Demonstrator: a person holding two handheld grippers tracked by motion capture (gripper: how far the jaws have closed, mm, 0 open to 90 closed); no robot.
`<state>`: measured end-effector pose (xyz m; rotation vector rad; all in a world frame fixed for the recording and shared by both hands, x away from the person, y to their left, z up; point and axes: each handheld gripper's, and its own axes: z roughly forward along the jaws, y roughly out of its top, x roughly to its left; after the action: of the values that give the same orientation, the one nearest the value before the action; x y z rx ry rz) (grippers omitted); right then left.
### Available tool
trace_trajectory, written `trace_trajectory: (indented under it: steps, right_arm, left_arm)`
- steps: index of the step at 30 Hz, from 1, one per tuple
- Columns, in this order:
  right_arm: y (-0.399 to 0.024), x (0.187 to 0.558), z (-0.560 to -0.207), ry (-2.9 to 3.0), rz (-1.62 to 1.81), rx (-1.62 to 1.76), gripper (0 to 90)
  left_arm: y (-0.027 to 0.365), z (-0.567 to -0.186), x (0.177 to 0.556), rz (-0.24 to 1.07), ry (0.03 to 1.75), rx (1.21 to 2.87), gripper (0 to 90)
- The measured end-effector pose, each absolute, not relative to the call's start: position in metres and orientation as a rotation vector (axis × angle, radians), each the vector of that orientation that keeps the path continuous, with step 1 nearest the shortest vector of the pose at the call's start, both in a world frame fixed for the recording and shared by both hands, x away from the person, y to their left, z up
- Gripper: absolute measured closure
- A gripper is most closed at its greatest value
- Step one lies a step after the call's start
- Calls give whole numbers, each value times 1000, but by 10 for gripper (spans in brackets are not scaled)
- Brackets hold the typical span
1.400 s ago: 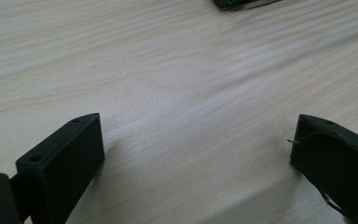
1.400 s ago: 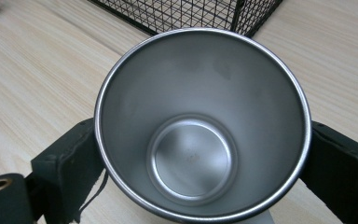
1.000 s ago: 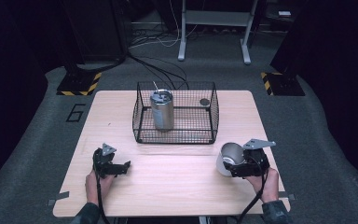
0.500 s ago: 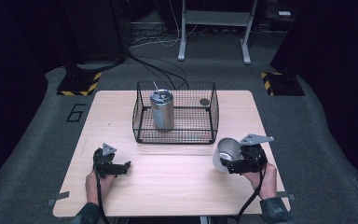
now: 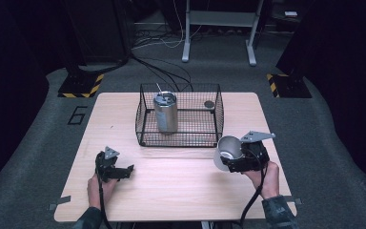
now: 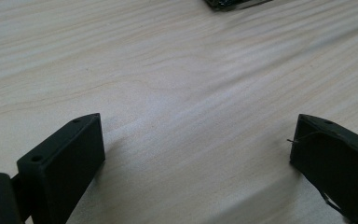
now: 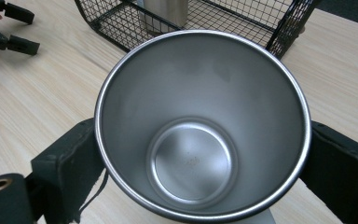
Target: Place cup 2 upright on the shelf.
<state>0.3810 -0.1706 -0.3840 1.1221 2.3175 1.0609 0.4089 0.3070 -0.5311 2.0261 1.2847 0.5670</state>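
High view: a pale wooden bench (image 5: pixel 171 191) carries a black wire basket (image 5: pixel 179 116) at its far middle, with a tall steel tumbler (image 5: pixel 165 112) standing upright in the basket's left half and a small dark round thing (image 5: pixel 209 104) by its far right wall. Near the basket's near right corner, the right tongs (image 5: pixel 231 160) grip a steel cup (image 5: pixel 228 150) tipped on its side, mouth toward the camera riding on them; in the right gripper view the two black jaws press the cup's (image 7: pixel 200 126) outer wall on either side. At the near left, the left tongs (image 5: pixel 116 171) sit low over bare wood, jaws spread wide and holding nothing.
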Motion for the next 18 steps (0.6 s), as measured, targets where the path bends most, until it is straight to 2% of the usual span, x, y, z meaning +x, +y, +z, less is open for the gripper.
trace_trajectory:
  steps: [18]
  right_arm:
    - [-152,392,-369,2325,1062,1096,61]
  left_arm:
    - [307,-531,409,563,1291,2022,26]
